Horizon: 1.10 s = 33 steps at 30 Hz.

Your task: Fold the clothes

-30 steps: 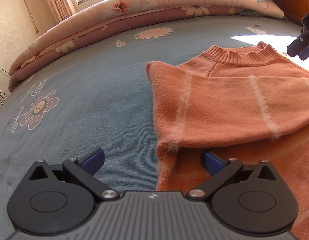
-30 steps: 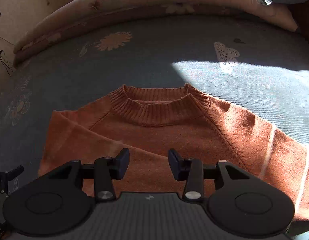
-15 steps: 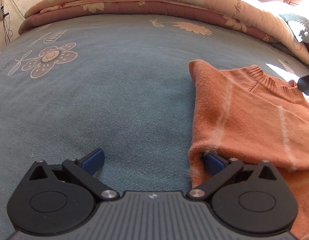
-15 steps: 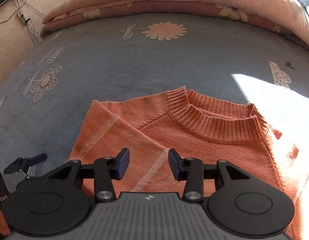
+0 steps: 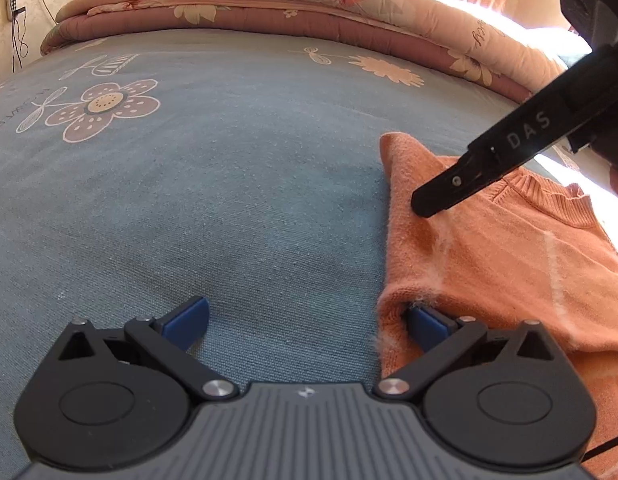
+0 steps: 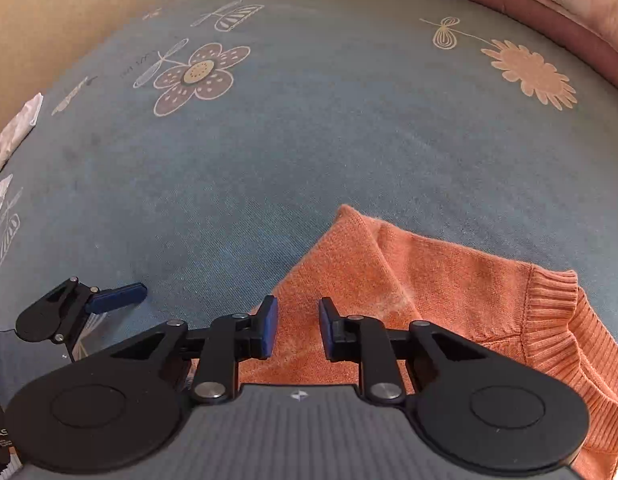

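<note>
Lying flat on the blue flowered bed (image 6: 309,152), the orange sweater (image 5: 489,248) has one sleeve folded in across its chest, collar (image 6: 557,320) up — so the fold is partly made, with the rest of the body out of view. Both tools stand released: the left hand-held gripper (image 5: 305,320) spread wide, one finger (image 5: 427,322) tucked under the folded edge, and the right hand-held gripper (image 6: 295,328) parted above the shoulder — gripping nothing.

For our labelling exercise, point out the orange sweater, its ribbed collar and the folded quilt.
orange sweater (image 5: 489,256), left wrist view, on the flat knit of its folded sleeve.
ribbed collar (image 6: 557,320), right wrist view, on the ribbed band.
folded quilt (image 5: 269,4), left wrist view, on its floral top layer.
</note>
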Each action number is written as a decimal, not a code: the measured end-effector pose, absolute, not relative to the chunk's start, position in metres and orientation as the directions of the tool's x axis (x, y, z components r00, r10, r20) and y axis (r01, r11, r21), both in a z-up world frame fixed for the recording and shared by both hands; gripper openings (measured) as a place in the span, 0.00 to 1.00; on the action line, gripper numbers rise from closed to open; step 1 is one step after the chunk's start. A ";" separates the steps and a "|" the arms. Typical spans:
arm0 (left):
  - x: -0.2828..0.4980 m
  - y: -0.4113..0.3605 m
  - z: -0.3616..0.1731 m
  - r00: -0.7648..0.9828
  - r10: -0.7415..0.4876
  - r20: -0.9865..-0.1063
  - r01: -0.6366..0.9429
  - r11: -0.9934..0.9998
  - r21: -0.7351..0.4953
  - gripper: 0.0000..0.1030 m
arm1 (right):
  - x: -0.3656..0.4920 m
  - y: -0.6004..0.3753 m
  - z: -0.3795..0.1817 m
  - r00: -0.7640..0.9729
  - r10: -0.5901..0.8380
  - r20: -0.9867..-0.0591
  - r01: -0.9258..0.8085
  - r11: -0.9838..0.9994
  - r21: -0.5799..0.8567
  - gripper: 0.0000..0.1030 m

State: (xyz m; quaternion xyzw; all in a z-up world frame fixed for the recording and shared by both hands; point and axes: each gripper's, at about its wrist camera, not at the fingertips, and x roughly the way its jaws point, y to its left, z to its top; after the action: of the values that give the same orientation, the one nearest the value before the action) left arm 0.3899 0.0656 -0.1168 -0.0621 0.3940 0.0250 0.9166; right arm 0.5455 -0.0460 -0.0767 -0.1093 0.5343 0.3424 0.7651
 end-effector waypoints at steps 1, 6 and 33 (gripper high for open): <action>0.388 0.066 -0.116 0.692 -0.003 -0.722 -0.096 0.991 -0.095 1.00 | 0.545 -0.044 -0.084 0.192 0.410 -0.892 -0.632 0.746 0.207 0.24; 0.381 0.070 -0.114 0.708 0.000 -0.706 -0.099 0.990 -0.100 0.99 | 0.546 -0.033 -0.105 0.181 0.447 -0.876 -0.611 0.749 0.256 0.30; 0.428 0.028 -0.120 0.569 -0.509 -0.646 0.407 0.857 -0.317 0.99 | 0.618 -0.064 -0.083 0.245 0.462 -0.852 -0.662 0.722 0.201 0.28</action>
State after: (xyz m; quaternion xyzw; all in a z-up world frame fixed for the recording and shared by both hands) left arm 0.4282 0.0277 -0.1201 -0.0662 0.3849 -0.2593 0.8833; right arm 0.6181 -0.0635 -0.0827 -0.1004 0.4985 0.3589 0.7827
